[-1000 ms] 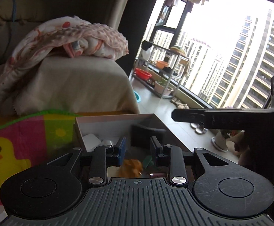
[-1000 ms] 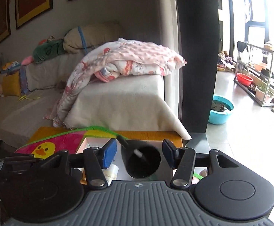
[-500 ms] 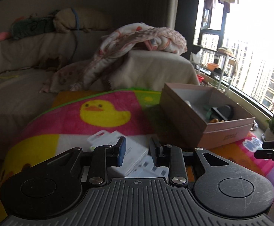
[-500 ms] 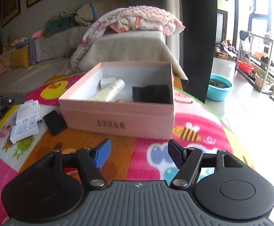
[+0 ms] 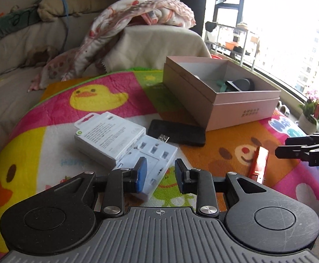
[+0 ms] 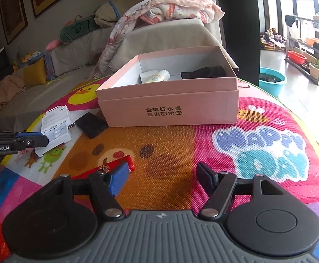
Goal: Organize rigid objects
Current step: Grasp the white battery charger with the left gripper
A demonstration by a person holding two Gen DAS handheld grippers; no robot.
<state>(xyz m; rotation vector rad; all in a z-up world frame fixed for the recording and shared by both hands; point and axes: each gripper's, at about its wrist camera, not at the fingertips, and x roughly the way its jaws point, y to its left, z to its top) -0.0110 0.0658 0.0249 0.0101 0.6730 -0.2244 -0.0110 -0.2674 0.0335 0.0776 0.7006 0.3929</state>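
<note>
Left wrist view: I hold the left gripper [image 5: 158, 174] narrowly open and empty over the white packages [image 5: 113, 138], presumably next for the pink box [image 5: 220, 92].

Right wrist view: my right gripper [image 6: 159, 176] gapes wide, empty, beside the red lighter [image 6: 106, 167].

readable stuff: the pink box [image 6: 168, 100] has two lines of dark chinese print on its front, "全球好水果" over "直供百果园". the play mat [image 6: 203, 144] says "happy day" in bubbly letters at right. the left gripper [image 6: 17, 142] at the far left edge has a "genrobot.ai" label. print on the white package [image 5: 109, 135] is too small to read.
</note>
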